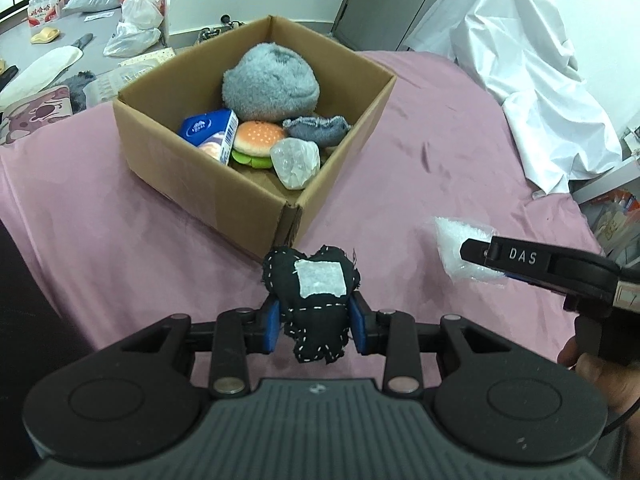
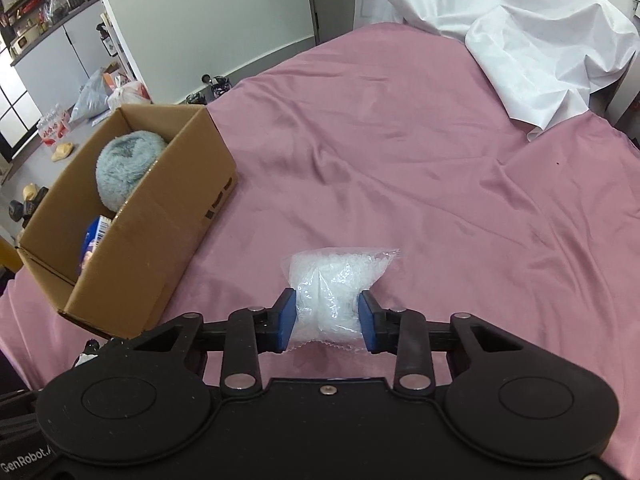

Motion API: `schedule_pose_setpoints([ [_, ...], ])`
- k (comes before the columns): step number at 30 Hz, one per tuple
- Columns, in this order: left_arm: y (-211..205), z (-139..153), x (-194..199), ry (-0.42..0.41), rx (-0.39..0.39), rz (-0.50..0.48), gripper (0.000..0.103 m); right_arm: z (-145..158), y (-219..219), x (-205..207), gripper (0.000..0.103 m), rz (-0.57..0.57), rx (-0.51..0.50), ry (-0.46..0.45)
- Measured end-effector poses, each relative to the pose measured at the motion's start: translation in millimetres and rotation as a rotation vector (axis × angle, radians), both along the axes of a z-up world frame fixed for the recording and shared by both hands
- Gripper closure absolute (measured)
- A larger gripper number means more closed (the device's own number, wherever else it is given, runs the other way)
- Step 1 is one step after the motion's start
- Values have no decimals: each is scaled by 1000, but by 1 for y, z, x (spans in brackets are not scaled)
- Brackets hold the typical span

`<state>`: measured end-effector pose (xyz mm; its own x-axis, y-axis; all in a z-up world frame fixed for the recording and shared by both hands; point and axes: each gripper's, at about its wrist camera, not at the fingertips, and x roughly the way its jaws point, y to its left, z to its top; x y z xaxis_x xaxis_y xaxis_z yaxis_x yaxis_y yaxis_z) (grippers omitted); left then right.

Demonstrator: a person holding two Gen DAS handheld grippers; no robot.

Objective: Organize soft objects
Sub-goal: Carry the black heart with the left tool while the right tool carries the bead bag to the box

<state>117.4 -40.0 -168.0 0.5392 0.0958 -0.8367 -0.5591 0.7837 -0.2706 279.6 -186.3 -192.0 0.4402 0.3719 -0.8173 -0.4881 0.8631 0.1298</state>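
My left gripper [image 1: 316, 322] is shut on a black stitched fabric pouch [image 1: 316, 304] with a white patch, held just in front of the near corner of the cardboard box [image 1: 208, 184]. The box holds a grey fluffy plush [image 1: 270, 82], a blue tissue pack [image 1: 210, 134], a toy burger [image 1: 256, 142], a grey cloth [image 1: 316, 130] and a clear wrapped lump [image 1: 296, 162]. My right gripper [image 2: 326, 322] is shut on a clear bag of white pellets [image 2: 334, 284], which rests on the pink sheet. The bag also shows in the left wrist view [image 1: 460, 248], right of the box.
The pink sheet [image 2: 400, 160] covers the bed. A crumpled white sheet [image 2: 520, 40] lies at the far right. The box stands at the left in the right wrist view [image 2: 160, 216]. Bags and clutter [image 1: 136, 16] lie on the floor beyond the bed's left edge.
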Motion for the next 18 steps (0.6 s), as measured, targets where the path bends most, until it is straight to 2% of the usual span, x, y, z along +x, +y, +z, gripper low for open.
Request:
schedule_pose_setpoints([
  [8,5,20,-4,-47,31,-10,69,23,-19,-3,72,-86,77,-60],
  [18,9,52,-6,-117,73,-3,69,53,-24,-18,72,-53,140,-162],
])
